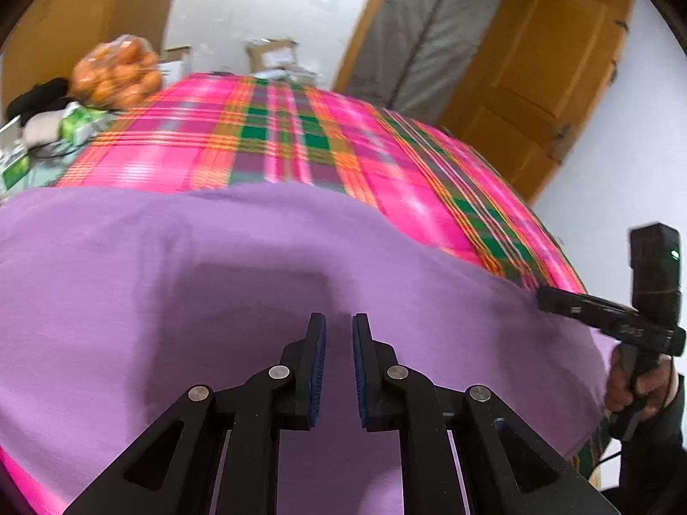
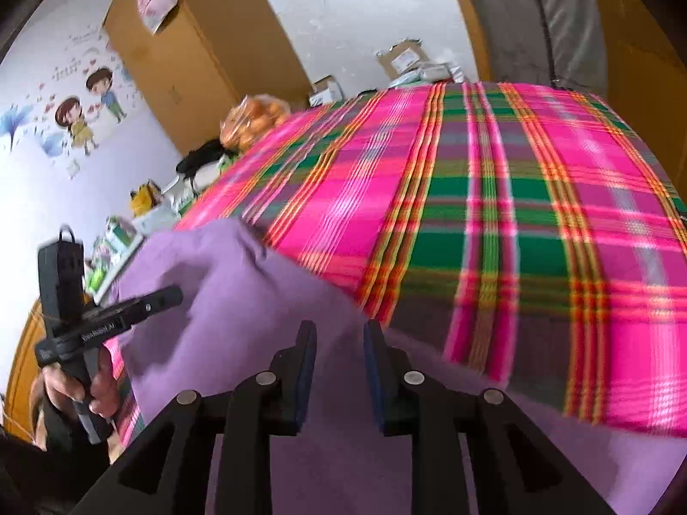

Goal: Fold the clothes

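A plain lilac-purple cotton garment (image 1: 266, 266) is seen spread flat on the near part of a bed covered by a bright pink, green and orange plaid sheet (image 1: 300, 137); the rest of the sheet beyond it, toward the far edge, is bare. The garment's long axis is judged to run left to right across the bed, parallel to the near edge, with its far hem forming a smooth line against the plaid. The left tongs (image 1: 339, 334) are held low over the middle of the garment, pointing toward the far side, with the blue-padded jaws parted by a narrow gap and no cloth between them. The right tongs (image 2: 339, 343) are seen over the garment's right part, jaws likewise parted and empty, the cloth lying directly beneath and ahead of them. In the left view the right tongs (image 1: 558, 302) appear at the garment's right edge, so that edge is nearer the right hand (image 1: 631, 382), while the left edge, slightly rumpled in the right view, is nearer the left hand (image 2: 81, 390). Both views are blurred, so fine creases cannot be told. At the far left of the bed, a clear plastic bag of oranges (image 1: 116, 73) is seen, holding a heap of round orange fruit, beside a black cloth bundle (image 1: 38, 98) and green-and-white cartons (image 1: 81, 122). Open brown cardboard boxes (image 1: 270, 53) sit beyond the far edge; their contents cannot be made out.
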